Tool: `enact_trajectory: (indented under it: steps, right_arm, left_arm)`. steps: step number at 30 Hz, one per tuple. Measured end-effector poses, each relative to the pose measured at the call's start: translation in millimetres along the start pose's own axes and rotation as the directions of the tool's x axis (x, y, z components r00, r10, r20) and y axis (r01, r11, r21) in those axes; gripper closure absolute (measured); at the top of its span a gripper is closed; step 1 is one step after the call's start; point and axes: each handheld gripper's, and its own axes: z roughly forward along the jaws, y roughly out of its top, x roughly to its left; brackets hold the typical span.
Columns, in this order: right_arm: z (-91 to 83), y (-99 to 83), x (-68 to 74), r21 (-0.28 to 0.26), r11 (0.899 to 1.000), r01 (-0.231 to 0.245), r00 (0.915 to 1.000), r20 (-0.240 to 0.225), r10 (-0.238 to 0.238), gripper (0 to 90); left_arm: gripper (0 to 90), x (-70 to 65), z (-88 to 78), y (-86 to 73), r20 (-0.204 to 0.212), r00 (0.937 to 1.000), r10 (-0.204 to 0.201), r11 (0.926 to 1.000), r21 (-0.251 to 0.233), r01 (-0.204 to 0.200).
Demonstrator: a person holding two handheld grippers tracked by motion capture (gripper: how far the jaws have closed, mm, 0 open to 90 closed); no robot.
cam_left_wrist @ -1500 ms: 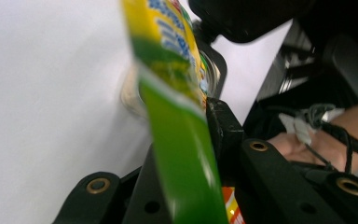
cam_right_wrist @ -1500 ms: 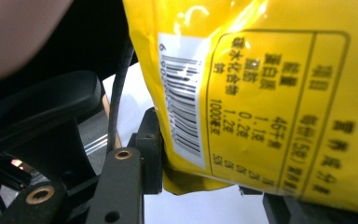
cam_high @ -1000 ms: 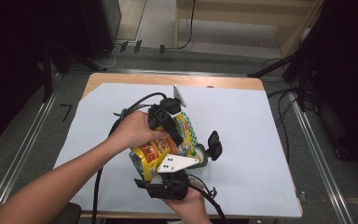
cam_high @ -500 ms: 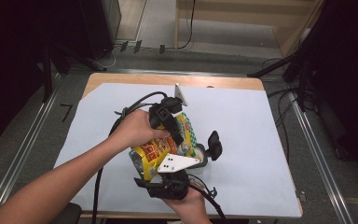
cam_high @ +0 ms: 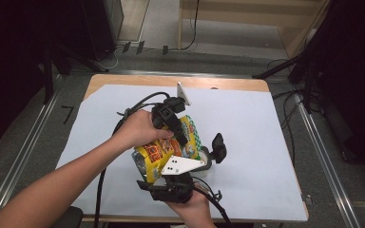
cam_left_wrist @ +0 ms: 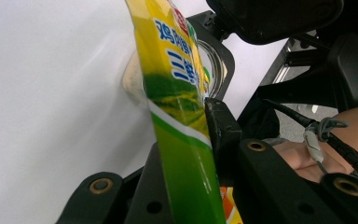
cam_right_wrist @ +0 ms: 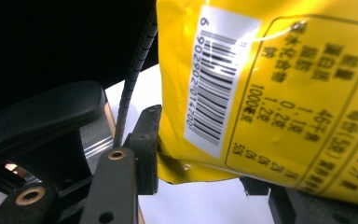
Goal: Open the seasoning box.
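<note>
A yellow and green snack bag (cam_high: 157,152) hangs upright at the table's front middle. My left gripper (cam_high: 182,138) comes in from above it and is shut on the bag's edge (cam_left_wrist: 172,70), which is pinched between its black jaws (cam_left_wrist: 191,140). My right gripper (cam_high: 204,151), carrying a grey three-cornered plate, reaches up from the front edge. A clear round cup (cam_high: 205,162) sits between its jaws, with one black jaw against the cup's rim (cam_left_wrist: 216,65). In the right gripper view the bag's barcode side (cam_right_wrist: 284,93) hangs over those jaws (cam_right_wrist: 205,179) and hides the cup.
A white sheet (cam_high: 266,137) covers the wooden table (cam_high: 228,83). A small white triangular card (cam_high: 184,94) stands behind the left hand. Black cables (cam_high: 138,105) trail from the grippers. Metal rails and dark equipment border the table.
</note>
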Motion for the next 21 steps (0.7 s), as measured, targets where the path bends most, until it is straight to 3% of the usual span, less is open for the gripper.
enact_trajectory:
  steps: [10, 21]
  right_arm:
    - [2.4, 0.3, 3.1, 0.018, 0.999, 0.039, 0.9988, 0.027, -0.04, 58.4]
    - [2.4, 1.4, 3.8, -0.011, 1.0, 0.008, 1.0, 0.003, -0.008, 58.8]
  left_arm:
    - [84.6, -2.8, 1.8, 2.5, -0.012, 0.9998, -0.013, 0.9999, 0.002, 0.013]
    - [84.6, -4.0, 2.8, 6.9, -0.025, 0.9995, -0.019, 0.9995, 0.024, 0.019]
